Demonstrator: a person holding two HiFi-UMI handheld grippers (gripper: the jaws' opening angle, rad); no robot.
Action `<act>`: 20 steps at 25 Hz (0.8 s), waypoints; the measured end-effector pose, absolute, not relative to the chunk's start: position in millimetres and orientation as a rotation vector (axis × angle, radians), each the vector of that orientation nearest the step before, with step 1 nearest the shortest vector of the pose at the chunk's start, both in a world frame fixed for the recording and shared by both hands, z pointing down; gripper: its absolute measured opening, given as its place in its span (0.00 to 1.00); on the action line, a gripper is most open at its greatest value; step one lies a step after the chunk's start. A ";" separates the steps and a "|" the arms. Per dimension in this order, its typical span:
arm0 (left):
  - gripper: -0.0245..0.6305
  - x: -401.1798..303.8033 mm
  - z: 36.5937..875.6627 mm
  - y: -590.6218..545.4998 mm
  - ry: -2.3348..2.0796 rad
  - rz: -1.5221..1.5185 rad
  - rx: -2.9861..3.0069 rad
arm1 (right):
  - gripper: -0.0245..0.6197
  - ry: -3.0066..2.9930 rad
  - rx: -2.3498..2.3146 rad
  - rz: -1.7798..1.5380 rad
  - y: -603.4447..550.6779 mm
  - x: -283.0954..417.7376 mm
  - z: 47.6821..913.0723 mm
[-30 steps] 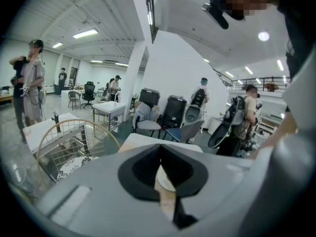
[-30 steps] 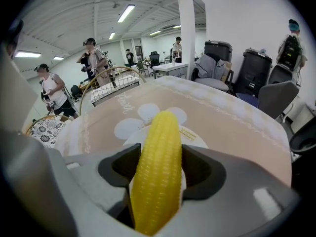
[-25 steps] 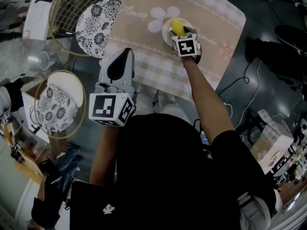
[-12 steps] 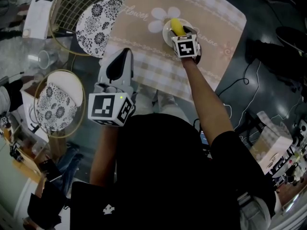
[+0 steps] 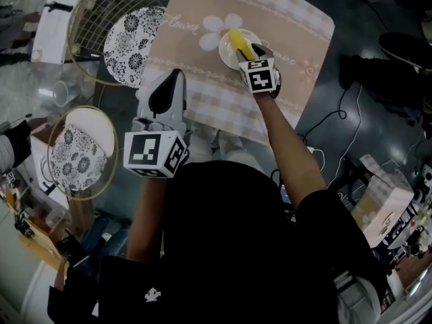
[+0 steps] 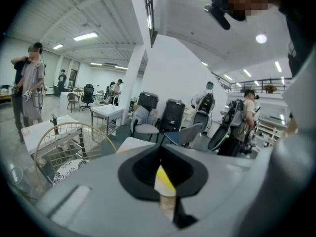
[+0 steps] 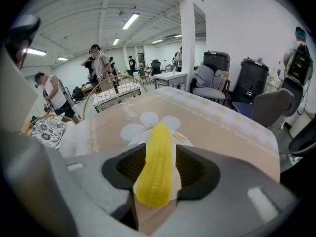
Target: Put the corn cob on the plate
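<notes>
The yellow corn cob (image 7: 155, 167) sits between the pads of my right gripper (image 7: 155, 174), which has just been closing and is now shut on it. The cob points forward, its tip raised over the small white plate (image 7: 186, 140). From the head view, the right gripper (image 5: 247, 51) holds the corn cob (image 5: 237, 40) just above the plate (image 5: 223, 48) on the beige flowered tablecloth (image 5: 297, 32). My left gripper (image 5: 177, 74) hangs by the table's near edge, jaws shut and holding nothing; in its own view the left gripper (image 6: 165, 184) shows only a thin slit.
Two round wire baskets hold black-and-white patterned plates (image 5: 128, 46) (image 5: 77, 157) to the left of the table. A clear cup (image 5: 64, 88) stands between them. Cables and boxes lie on the floor at the right. People and chairs (image 6: 187, 132) are far behind.
My right gripper has closed on the corn cob and risen a little off the plate with it. The left gripper has stayed where it was.
</notes>
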State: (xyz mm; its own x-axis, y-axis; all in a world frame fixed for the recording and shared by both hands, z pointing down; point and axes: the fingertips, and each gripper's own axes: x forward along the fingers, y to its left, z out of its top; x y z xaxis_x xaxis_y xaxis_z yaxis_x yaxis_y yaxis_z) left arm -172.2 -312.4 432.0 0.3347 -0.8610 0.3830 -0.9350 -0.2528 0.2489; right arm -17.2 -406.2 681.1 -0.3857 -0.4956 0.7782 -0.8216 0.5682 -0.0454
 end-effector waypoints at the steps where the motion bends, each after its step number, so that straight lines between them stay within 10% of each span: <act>1: 0.05 -169.9 430.0 -311.4 -1.580 0.229 2.181 | 0.33 -2.069 1.046 0.555 -404.1 -16.7 677.0; 20: 0.05 -129.1 388.6 -267.7 -1.661 0.184 2.243 | 0.07 -2.369 1.036 0.372 -357.2 -14.6 562.3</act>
State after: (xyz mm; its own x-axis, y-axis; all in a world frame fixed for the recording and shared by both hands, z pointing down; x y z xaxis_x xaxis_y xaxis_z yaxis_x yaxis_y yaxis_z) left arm -129.1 -267.7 388.6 0.3069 -0.9022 0.3029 -0.9467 -0.2566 0.1948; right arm -14.6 -357.2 562.3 -0.5704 -0.5982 0.5629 -0.7419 0.6692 -0.0406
